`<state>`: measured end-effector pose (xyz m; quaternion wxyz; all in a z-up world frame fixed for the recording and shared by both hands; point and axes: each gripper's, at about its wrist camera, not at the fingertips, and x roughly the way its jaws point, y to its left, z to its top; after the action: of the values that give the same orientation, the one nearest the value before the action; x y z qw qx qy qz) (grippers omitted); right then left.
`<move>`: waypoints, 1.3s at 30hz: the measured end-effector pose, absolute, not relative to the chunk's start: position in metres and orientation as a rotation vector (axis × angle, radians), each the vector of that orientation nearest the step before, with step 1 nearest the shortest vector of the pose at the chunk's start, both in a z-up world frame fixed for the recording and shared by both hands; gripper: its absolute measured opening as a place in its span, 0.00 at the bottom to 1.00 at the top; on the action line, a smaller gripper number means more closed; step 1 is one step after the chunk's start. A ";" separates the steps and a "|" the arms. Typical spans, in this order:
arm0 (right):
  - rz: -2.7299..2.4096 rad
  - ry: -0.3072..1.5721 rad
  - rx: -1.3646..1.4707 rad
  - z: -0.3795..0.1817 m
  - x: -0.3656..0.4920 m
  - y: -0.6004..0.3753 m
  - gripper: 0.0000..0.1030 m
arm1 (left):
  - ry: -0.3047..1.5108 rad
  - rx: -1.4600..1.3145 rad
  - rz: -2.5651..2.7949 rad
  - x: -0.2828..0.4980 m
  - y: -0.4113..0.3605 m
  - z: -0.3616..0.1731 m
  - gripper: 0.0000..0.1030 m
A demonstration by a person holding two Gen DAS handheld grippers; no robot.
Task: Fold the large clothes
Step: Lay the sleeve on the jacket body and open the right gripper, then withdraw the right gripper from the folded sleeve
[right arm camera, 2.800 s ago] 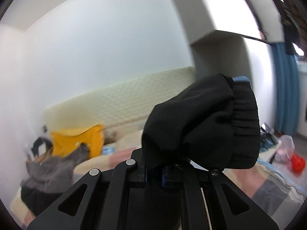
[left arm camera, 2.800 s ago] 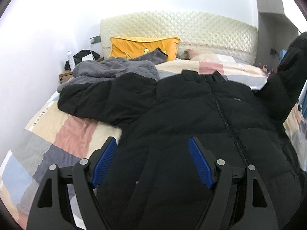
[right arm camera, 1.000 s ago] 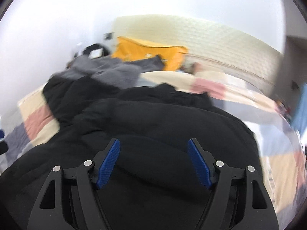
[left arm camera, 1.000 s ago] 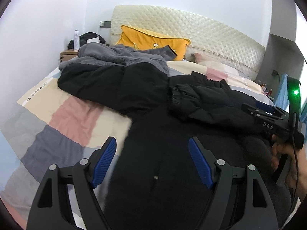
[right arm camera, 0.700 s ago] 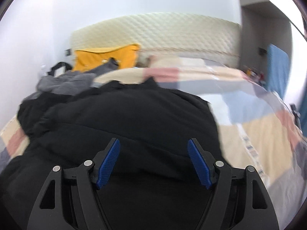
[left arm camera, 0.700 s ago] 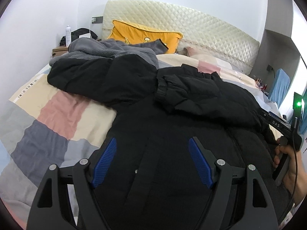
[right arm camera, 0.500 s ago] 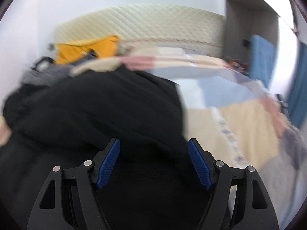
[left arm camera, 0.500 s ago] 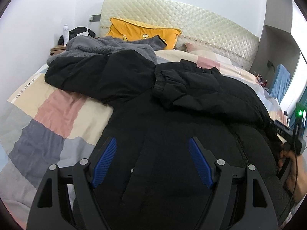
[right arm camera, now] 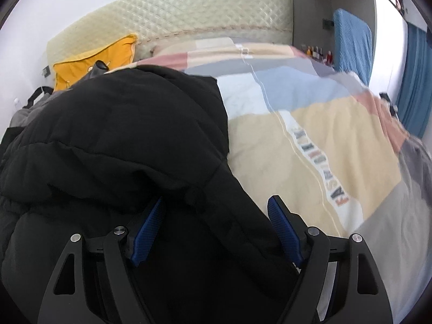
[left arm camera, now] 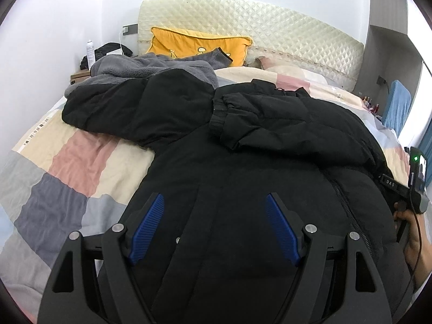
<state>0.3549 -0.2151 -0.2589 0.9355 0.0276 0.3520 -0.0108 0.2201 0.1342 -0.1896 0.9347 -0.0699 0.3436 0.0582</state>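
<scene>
A: What writing can be read here?

B: In the left wrist view, at nine o'clock, a strip of small letters runs along the edge of the patchwork quilt (left arm camera: 89, 162), too small to read. At three o'clock the right claw's handle (left arm camera: 392, 183) shows "DAS". In the right wrist view, a vertical line of letters on the quilt (right arm camera: 318, 159) ends in what looks like "FASH"; the upper letters are blurred.

A: And the count?

B: One black puffer jacket (left arm camera: 243, 189) lies front up across the bed, its collar toward twelve o'clock. One sleeve (left arm camera: 270, 124) is folded across the chest; the other sleeve (left arm camera: 129, 110) is spread out toward ten o'clock. One grey fleece (left arm camera: 140, 67) lies behind that sleeve, one yellow pillow (left arm camera: 194, 43) leans on the quilted headboard (left arm camera: 270, 29), and one white bottle (left arm camera: 90, 51) stands at eleven o'clock.

A: The claws?

B: Two. The left claw (left arm camera: 214, 226) is spread wide, released, over the jacket's lower front. The right claw (right arm camera: 216, 229) is also spread, holding nothing, with the jacket's right edge (right arm camera: 229, 189) between its blue pads.
</scene>
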 end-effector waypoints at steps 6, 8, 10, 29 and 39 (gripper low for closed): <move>-0.047 0.653 0.095 -0.252 0.360 -0.226 0.75 | 0.703 -0.131 0.119 0.220 0.132 -0.191 0.75; -0.056 0.647 0.137 -0.251 0.362 -0.236 0.75 | 0.700 -0.129 0.120 0.220 0.133 -0.191 0.75; -0.068 0.649 0.177 -0.252 0.362 -0.245 0.75 | 0.701 -0.133 0.122 0.219 0.133 -0.191 0.75; 0.136 0.598 0.023 -0.190 0.290 -0.187 0.77 | 0.681 -0.091 0.185 0.208 0.133 -0.181 0.75; 0.228 0.547 0.067 -0.150 0.218 -0.169 0.77 | 0.671 -0.118 0.161 0.189 0.132 -0.164 0.75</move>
<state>0.2176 -0.1689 -0.1495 0.9558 0.0330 0.2695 0.1124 0.1891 0.1318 -0.1641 0.9394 -0.0577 0.3286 0.0789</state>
